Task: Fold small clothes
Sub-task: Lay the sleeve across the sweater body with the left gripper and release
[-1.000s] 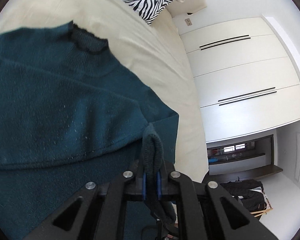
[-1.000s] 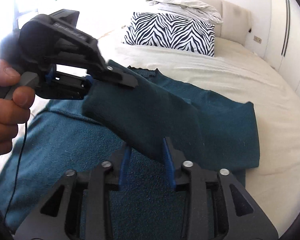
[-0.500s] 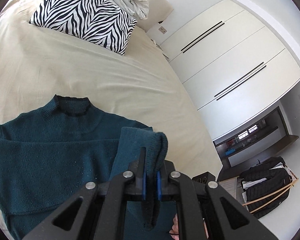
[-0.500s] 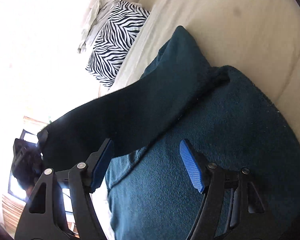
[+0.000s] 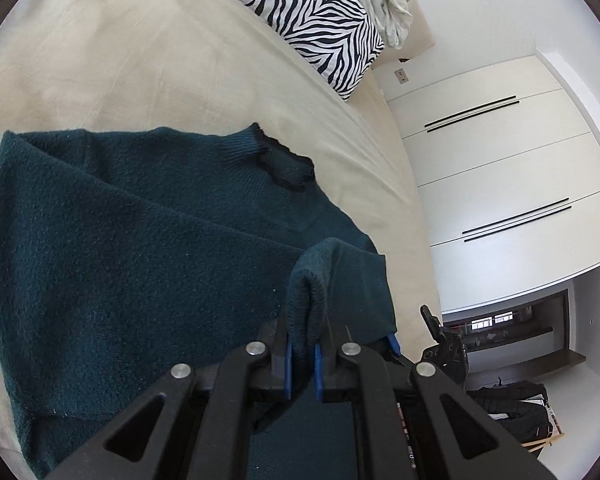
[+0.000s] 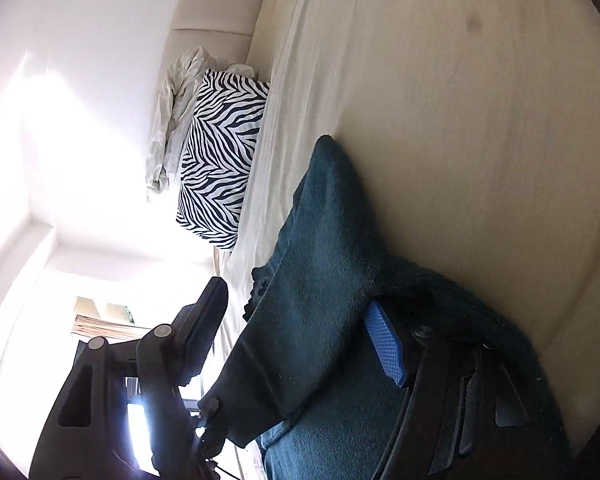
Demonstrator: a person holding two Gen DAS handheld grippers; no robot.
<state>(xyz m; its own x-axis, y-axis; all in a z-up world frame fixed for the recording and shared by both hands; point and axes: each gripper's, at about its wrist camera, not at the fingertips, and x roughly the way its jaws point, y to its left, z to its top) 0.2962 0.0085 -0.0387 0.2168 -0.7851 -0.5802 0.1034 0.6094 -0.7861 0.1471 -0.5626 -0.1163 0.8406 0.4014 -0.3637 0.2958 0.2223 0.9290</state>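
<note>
1. Plainly, the dark teal knitted sweater with a ribbed roll collar (image 5: 148,248) is spread across the cream-covered bed (image 5: 112,60), its collar (image 5: 278,160) turned toward the zebra-striped black-and-white pillow (image 5: 312,16) at the head end.
2. A fold of the sweater's ribbed cuff or sleeve end (image 5: 306,288) is pinched between the blue pads of the left gripper (image 5: 302,368), whose jaws are closed almost fully on the knit.
3. The right gripper (image 6: 296,344) is seen rolled onto its side with its jaws standing wide; a band of the sweater (image 6: 312,280) lies across the gap, beside the blue pad (image 6: 384,348), but no pinch on it can be made out.
4. The fabric is judged soft, thick and limp: it will sag from any held point, stretch a little and bunch instead of creasing sharply. Little weight is expected, and a slip from ridged pads seems unlikely.
5. Hold is best taken at firm margins, such as cuff, hem, shoulder seam or collar, not mid-panel, where only one layer might be caught.
6. Open bedcover is left beyond the collar and on the far side. The bed edge nearest the white wardrobe doors (image 5: 500,168) lies close to the held sleeve, so folds are better carried inward.
</note>
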